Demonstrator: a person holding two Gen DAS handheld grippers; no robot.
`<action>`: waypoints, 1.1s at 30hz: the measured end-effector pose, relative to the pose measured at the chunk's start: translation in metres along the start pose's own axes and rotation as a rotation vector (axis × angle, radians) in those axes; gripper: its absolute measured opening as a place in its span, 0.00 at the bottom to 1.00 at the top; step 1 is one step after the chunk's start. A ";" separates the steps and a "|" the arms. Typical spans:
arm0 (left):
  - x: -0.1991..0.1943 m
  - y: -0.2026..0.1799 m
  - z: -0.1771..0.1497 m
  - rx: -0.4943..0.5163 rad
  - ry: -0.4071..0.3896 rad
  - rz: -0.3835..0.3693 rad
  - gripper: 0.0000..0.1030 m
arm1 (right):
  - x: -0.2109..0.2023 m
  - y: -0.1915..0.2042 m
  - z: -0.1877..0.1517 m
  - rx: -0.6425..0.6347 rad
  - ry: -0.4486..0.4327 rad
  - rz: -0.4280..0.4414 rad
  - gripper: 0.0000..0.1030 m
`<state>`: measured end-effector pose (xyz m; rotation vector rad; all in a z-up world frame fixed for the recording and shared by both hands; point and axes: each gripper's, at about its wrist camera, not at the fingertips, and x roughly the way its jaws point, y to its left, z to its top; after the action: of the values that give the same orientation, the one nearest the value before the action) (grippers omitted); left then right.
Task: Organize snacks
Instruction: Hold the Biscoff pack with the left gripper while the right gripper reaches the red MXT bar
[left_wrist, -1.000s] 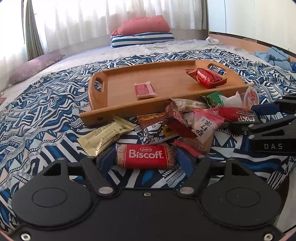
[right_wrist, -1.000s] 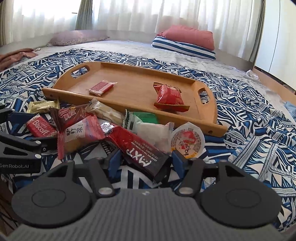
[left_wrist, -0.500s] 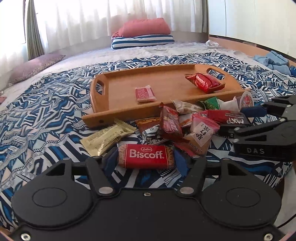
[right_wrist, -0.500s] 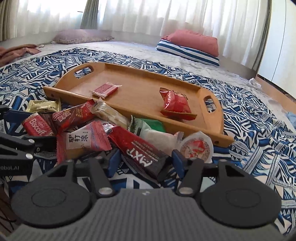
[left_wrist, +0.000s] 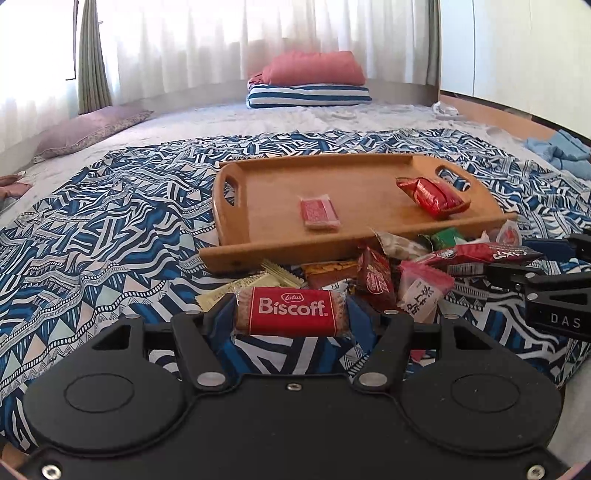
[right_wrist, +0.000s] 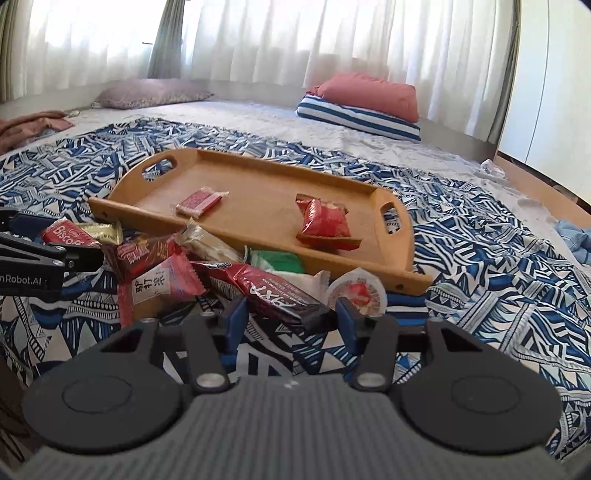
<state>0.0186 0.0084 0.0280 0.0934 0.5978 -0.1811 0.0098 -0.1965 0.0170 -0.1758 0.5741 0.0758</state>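
Left gripper (left_wrist: 291, 314) is clamping the Biscoff pack (left_wrist: 291, 312) across its short ends, blue pads pressing on both, pack lifted clear of the blanket (left_wrist: 110, 240). Right gripper (right_wrist: 290, 314) is closing; the dark red bar (right_wrist: 273, 291) is lying diagonally between its jaws, near end by the right pad, and I cannot tell whether the pads are pressing on it.

Landmark is the tray (left_wrist: 280, 253).

Just in front of the tray's near rail, the snack pile is sitting on the blanket:
- gold wrapper (left_wrist: 258, 282) is lying just behind the Biscoff pack, below the tray's near-left corner
- brown-red packet (left_wrist: 376, 277) is standing tilted mid-pile
- pink pack with black characters (right_wrist: 162, 284) is leaning beside it
- clear-wrapped biscuit (right_wrist: 210, 243) is touching the near rail
- green pack (right_wrist: 277, 260) and white pack (right_wrist: 310, 280) are lying against the rail, right of centre
- round jelly cup (right_wrist: 356, 291) is sitting by the tray's near-right corner, just beside the right gripper's right pad

Inside the tray: small pink pack (left_wrist: 318, 212) is lying flat around the middle, red bag (left_wrist: 430, 195) is resting at the right end by the handle slot.

Beyond the tray, the blanket is giving way to a pale bed surface; red pillow (left_wrist: 314, 68) is lying on a striped one (left_wrist: 308, 94) at the far curtain (left_wrist: 221, 37). Mauve pillow (left_wrist: 88, 129) is lying far left of the tray.
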 end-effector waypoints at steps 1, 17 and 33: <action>0.000 0.000 0.001 -0.001 -0.002 -0.001 0.60 | -0.001 0.000 0.000 0.002 -0.003 -0.003 0.52; 0.001 -0.007 -0.002 0.001 0.006 -0.015 0.60 | 0.005 0.006 -0.003 -0.088 0.067 0.040 0.64; 0.003 -0.008 -0.003 -0.009 0.016 -0.021 0.60 | 0.037 0.017 0.005 -0.130 0.091 0.179 0.58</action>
<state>0.0178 0.0008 0.0239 0.0803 0.6156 -0.1978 0.0414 -0.1777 -0.0014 -0.2544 0.6757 0.2805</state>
